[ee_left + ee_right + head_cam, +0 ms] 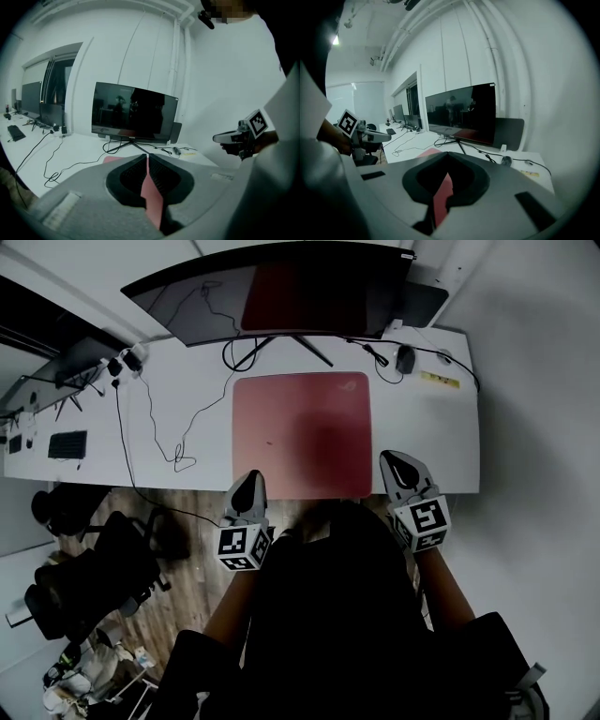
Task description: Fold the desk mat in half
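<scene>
A red desk mat (302, 432) lies flat on the white desk (441, 437) in front of the monitor. My left gripper (250, 478) hovers over the mat's near left corner, jaws shut with nothing between them. My right gripper (393, 459) is just right of the mat's near right corner, also shut and empty. In the left gripper view the closed jaws (147, 156) show a strip of the red mat (151, 197) through the slot below the tips. The right gripper view shows its closed jaws (448, 153) and the mat (440, 197) the same way.
A wide curved monitor (281, 296) stands at the back of the desk. A mouse (405, 359) sits at the back right, and loose cables (178, 442) run left of the mat. A keyboard (67, 444) lies far left. Black office chairs (94, 568) stand on the wooden floor.
</scene>
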Demonstrator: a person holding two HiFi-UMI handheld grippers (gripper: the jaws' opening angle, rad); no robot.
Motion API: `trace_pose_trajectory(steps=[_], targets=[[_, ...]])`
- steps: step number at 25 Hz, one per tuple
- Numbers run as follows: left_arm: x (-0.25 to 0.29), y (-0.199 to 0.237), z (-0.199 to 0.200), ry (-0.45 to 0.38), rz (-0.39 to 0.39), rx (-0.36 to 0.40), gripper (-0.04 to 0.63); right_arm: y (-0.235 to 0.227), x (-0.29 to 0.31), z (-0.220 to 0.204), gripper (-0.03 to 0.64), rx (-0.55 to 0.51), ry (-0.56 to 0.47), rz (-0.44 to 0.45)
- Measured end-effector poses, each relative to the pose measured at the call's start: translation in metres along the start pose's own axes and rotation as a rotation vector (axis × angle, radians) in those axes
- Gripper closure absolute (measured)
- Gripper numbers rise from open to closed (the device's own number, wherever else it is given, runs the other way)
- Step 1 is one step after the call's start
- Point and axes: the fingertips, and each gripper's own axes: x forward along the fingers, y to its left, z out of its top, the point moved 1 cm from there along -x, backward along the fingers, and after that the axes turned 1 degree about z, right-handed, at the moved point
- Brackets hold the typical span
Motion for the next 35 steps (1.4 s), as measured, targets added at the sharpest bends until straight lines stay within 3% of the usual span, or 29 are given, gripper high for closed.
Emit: trace_pose_trajectory(steps=[5, 10, 17, 21, 26, 35], targets=[[0.025, 0.001, -0.005, 0.049, 0.067, -0.004, 0.568, -0.030, 0.015, -0.013, 0.618, 0.082, 0.032, 0.064], [0.046, 0.010, -0.012, 0.089, 0.100, 0.005, 0.568, -0.053, 0.034, -0.027, 0.618, 0.058, 0.090, 0.095], [0.093, 0.057, -0.023, 0.141, 0.068, -0.053, 0.568, -0.083, 0.082, -0.029, 0.618, 0.030, 0.141, 0.031], [0.123, 0.089, -0.021, 0.171, 0.044, -0.017, 0.567, -0.083, 0.108, -0.027, 0.618, 0.054, 0.158, 0.002], [0.166, 0.125, -0.021, 0.210, 0.025, -0.002, 0.566, -0.092, 0.151, -0.035, 0.617, 0.012, 0.201, -0.008], [0.238, 0.175, -0.037, 0.331, -0.022, 0.082, 0.566, -0.134, 0.208, -0.065, 0.617, 0.012, 0.307, -0.044]])
